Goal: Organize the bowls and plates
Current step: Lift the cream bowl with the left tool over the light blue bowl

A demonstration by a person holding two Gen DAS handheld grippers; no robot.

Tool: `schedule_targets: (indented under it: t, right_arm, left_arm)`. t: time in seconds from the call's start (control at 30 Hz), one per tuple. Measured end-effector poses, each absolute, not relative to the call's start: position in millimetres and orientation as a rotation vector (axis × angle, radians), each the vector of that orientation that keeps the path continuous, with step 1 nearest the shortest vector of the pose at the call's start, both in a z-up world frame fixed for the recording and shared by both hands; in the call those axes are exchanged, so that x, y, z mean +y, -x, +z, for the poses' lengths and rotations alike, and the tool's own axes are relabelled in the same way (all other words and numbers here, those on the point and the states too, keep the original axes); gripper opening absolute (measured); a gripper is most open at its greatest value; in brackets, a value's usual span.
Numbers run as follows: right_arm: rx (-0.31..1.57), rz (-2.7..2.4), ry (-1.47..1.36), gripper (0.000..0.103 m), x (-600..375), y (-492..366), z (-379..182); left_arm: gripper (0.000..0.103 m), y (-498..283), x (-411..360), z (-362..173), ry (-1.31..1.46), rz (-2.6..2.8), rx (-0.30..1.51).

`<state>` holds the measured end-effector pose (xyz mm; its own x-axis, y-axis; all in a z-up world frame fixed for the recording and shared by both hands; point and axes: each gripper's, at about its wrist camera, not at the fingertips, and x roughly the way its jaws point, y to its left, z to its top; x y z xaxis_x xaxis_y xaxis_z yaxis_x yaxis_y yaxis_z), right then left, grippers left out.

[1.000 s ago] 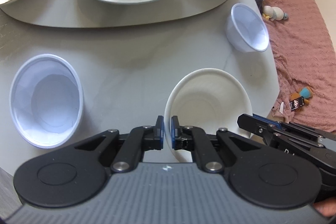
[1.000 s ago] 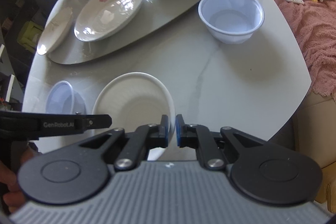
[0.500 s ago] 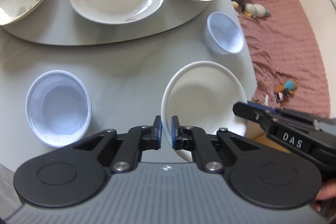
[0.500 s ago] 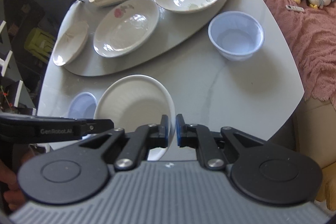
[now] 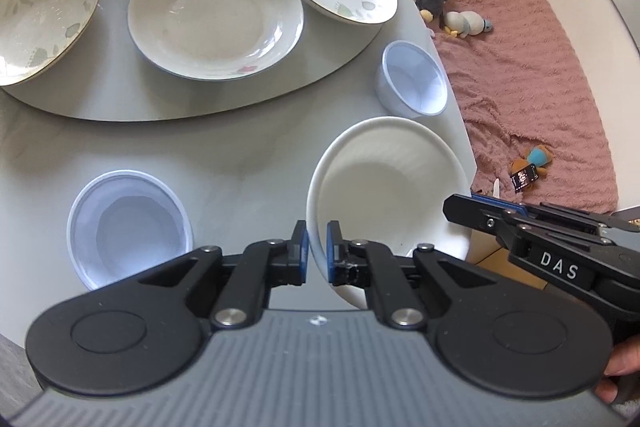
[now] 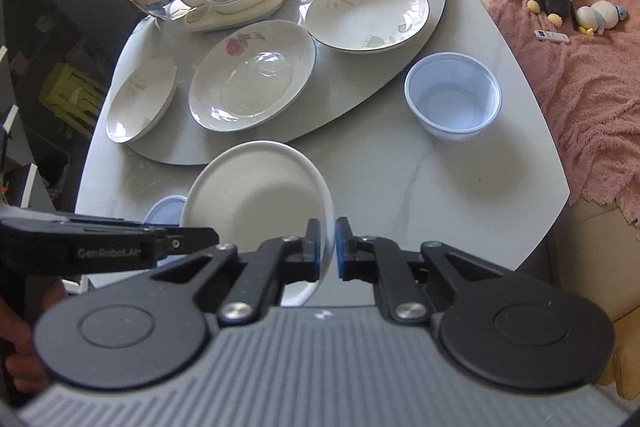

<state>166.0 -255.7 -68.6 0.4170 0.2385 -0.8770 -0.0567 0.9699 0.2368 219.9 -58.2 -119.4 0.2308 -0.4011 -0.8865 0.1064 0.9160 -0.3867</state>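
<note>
Fingers (image 5: 301,251) of both grippers are clamped on opposite rims of the white bowl (image 5: 384,183), held level above the tabletop's (image 6: 400,163) near edge.

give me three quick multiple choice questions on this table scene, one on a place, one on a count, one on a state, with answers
1. Where does the rose-patterned white plate sit?
A. on the grey turntable
B. on the pink blanket
C. inside a bowl

2. How many pale blue plastic bowls stand on the table?
A. one
B. two
C. four

3. How is the plain white ceramic bowl held?
A. resting free on the table
B. gripped by the left claw alone
C. gripped at its rim by both claws

Answers:
1. A: the grey turntable carries it, between two leaf-patterned plates.
2. B: one bowl lies on the left, another near the table's right edge.
3. C: the left claw pinches the rim on one side, and the right claw pinches it on the other.
</note>
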Motion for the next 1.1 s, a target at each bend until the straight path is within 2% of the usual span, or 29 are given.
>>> schedule_targets:
  t: [0.9,1.1]
  right_arm:
    - [1.147,0.345,-0.062,0.011,-134,-196,-67]
    - [1.138,0.371,-0.025,0.011,-105,-200,-73]
  left_arm:
    - [0.008,-205,88,-109,0.438,-0.216,1.183]
    - [0.008,-214,106,-124,0.387,-0.195,1.225]
